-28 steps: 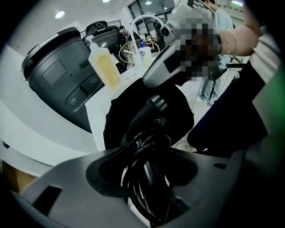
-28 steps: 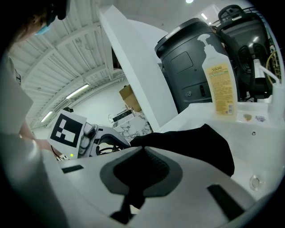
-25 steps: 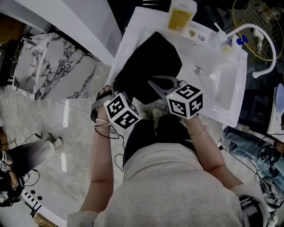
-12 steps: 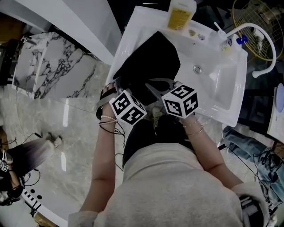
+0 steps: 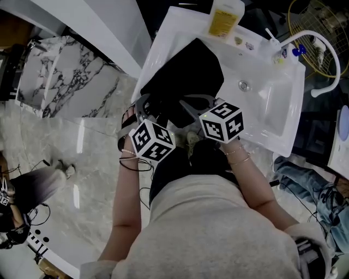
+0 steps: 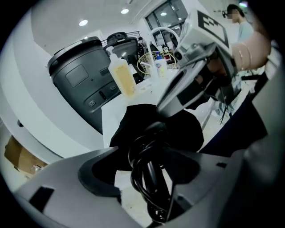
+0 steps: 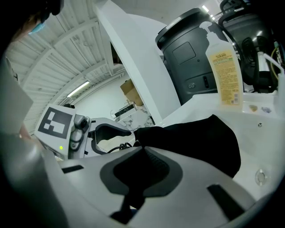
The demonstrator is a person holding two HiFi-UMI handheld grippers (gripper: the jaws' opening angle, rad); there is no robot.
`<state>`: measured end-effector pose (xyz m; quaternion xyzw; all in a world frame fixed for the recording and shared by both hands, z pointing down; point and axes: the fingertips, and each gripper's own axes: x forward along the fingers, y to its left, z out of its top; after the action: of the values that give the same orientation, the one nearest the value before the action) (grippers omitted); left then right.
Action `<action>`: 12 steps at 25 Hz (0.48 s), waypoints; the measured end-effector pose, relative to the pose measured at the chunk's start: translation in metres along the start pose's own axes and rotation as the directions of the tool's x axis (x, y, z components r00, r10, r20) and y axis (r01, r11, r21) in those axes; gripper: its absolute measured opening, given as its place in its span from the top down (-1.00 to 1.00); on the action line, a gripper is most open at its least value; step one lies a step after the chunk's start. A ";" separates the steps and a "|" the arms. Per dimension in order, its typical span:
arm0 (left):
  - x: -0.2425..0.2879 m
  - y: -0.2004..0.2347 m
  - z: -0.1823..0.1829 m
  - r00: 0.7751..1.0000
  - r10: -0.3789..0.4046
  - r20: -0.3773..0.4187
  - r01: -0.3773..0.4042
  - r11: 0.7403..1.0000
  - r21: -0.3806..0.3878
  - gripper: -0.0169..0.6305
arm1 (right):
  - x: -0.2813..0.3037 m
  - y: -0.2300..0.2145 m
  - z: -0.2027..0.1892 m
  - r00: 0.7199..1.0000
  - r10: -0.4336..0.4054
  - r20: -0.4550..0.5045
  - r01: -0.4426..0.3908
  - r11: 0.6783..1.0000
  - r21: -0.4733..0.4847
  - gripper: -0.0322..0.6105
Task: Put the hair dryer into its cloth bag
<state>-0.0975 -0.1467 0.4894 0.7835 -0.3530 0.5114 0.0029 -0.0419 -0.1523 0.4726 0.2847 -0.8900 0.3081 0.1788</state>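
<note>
1. A black cloth bag (image 5: 185,76) lies across the white sink (image 5: 272,122).
2. A yellow bottle (image 5: 224,16) stands at the bag's 12 o'clock, and a tap (image 5: 323,52) at its 3 o'clock.
3. The left gripper (image 5: 144,106) is at the bag's 7 o'clock. Its jaws have just been opening, and what is between them is unclear.
4. The right gripper (image 5: 192,103) is at the bag's 5 o'clock.

I see the cloth bag (image 5: 185,76) as a soft black sack, slack and creased. It lies spread over the near-left part of the white sink (image 5: 272,109), with one corner reaching toward the far edge. Of the hair dryer (image 6: 154,180) I make out a dark straight part at the bag's near edge. Its black cord (image 6: 135,173) is bundled round it in tight loops over the white surface. I cannot tell the rest of the dryer apart from the black cloth.
</note>
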 end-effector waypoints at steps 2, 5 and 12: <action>-0.008 -0.003 0.000 0.998 -0.038 0.044 0.041 0.996 -0.076 0.07 | 0.000 0.000 0.000 1.000 0.000 0.001 0.000 1.000 0.004 0.87; -0.021 -0.004 -0.002 0.993 -0.059 0.099 0.076 0.981 -0.176 0.07 | 0.000 0.000 0.000 1.000 0.000 0.005 0.000 1.000 0.007 0.87; -0.044 -0.002 -0.018 0.986 -0.047 0.161 0.099 0.938 -0.333 0.07 | 0.001 -0.001 -0.003 1.000 0.005 0.012 -0.005 1.000 0.018 0.87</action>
<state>-0.1210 -0.1146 0.4634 0.8202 -0.4057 0.3816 0.1306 -0.0418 -0.1517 0.4756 0.2859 -0.8889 0.3150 0.1700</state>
